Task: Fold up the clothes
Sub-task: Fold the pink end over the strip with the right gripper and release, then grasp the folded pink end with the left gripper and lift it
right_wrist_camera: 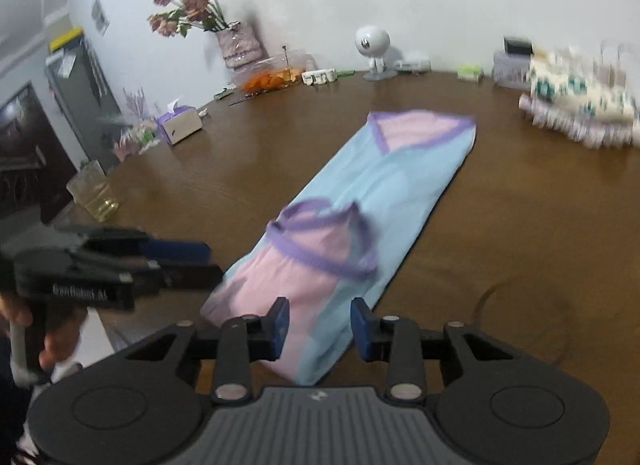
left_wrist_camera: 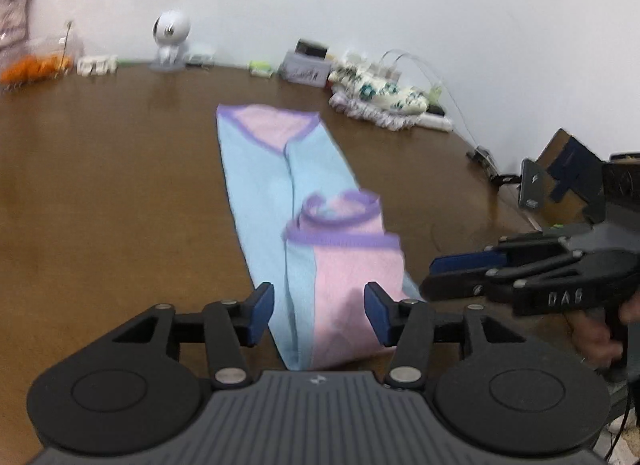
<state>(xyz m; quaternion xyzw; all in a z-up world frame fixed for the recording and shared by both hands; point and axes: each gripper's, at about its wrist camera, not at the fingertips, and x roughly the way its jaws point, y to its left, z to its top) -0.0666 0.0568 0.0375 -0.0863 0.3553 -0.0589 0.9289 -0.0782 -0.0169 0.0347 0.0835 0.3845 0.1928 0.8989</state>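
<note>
Blue-and-pink garment (left_wrist_camera: 304,233) lies beyond both grippers' parted fingers (left_wrist_camera: 260,313), untouched.

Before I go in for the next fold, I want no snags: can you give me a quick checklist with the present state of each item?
1. Left gripper free of cloth: ok, its fingers stand apart with nothing pinched.
2. Right gripper free of cloth: ok, its fingers stand apart and grip nothing.
3. Garment lies in a long narrow strip on the table: ok.
4. Near end already folded over: ok, a pink part with a purple band lies on top of the blue.
5. That folded part lies flat: not ok, its purple edge stands up in a loop.
6. Table beside the garment free of other things: ok, the clutter sits along the far wall.
</note>
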